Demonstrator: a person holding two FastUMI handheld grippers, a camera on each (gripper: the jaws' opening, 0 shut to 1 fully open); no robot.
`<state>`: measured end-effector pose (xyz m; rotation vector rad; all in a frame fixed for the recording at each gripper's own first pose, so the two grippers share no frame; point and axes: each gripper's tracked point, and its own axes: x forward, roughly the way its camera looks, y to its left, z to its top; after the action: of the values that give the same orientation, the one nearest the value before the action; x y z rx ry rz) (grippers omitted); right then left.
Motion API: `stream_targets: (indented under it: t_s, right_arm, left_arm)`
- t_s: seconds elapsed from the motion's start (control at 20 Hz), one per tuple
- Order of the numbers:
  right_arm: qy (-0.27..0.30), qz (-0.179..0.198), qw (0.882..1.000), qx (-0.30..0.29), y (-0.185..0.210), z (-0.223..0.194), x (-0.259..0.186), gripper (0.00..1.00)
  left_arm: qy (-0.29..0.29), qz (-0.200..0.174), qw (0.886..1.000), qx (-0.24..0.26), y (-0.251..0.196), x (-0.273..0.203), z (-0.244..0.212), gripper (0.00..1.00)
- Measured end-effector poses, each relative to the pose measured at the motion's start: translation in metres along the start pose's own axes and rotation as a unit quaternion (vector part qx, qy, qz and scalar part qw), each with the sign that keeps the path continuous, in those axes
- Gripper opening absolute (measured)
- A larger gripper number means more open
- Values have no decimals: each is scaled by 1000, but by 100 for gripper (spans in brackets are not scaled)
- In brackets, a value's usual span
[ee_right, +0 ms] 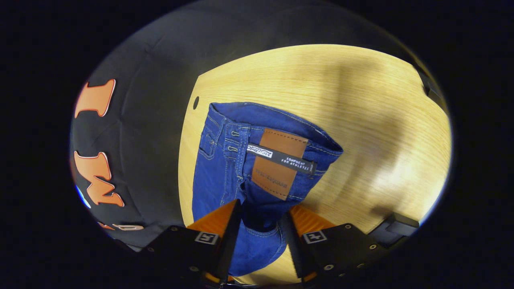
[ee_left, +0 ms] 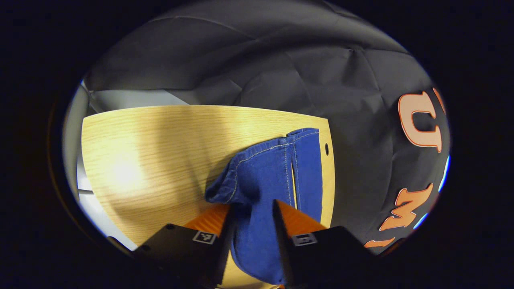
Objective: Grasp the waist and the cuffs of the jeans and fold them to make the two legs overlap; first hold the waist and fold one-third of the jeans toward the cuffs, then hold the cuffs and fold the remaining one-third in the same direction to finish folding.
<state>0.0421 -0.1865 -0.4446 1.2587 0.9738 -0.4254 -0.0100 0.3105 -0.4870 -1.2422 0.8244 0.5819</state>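
At bottom centre of each view, the left gripper (ee_left: pixel 251 208) clamps its fingers on the cuffs (ee_left: pixel 281 160) and the right gripper (ee_right: pixel 261 218) on the waist (ee_right: pixel 277 140) of jeans lying beyond on the desk (ee_right: pixel 361 120), leg-overlap step apparently underway, needing both ends carried across together.

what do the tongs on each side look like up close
Both look alike. The left tongs have two dark, narrow fingers backed by ribbed orange wedges, set on black blocks that each carry a small square black-and-white marker. The right tongs match, and small screws dot their black blocks. No cables or sleeves are visible.
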Motion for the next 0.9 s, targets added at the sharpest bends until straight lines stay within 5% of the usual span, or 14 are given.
stream_targets:
  t_s: [0.05,0.15,0.2,0.4,0.9]
  right_arm:
    - [-2,6,1000,14,5,0,0,39]
    - [-9,-15,1000,6,2,-3,-2,29]
    - [-13,-14,1000,2,0,-4,7,19]
    - [-7,-3,1000,5,9,-1,-9,11]
    - [56,-29,996,63,10,5,-26,10]
  left_arm:
    - [3,16,1000,4,9,-2,-1,40]
    - [-6,6,1000,-2,7,-9,-2,3]
    - [-13,2,1000,10,6,-16,0,3]
    - [-19,25,998,47,-1,-38,1,1]
    - [-50,71,995,55,-39,-78,-5,2]
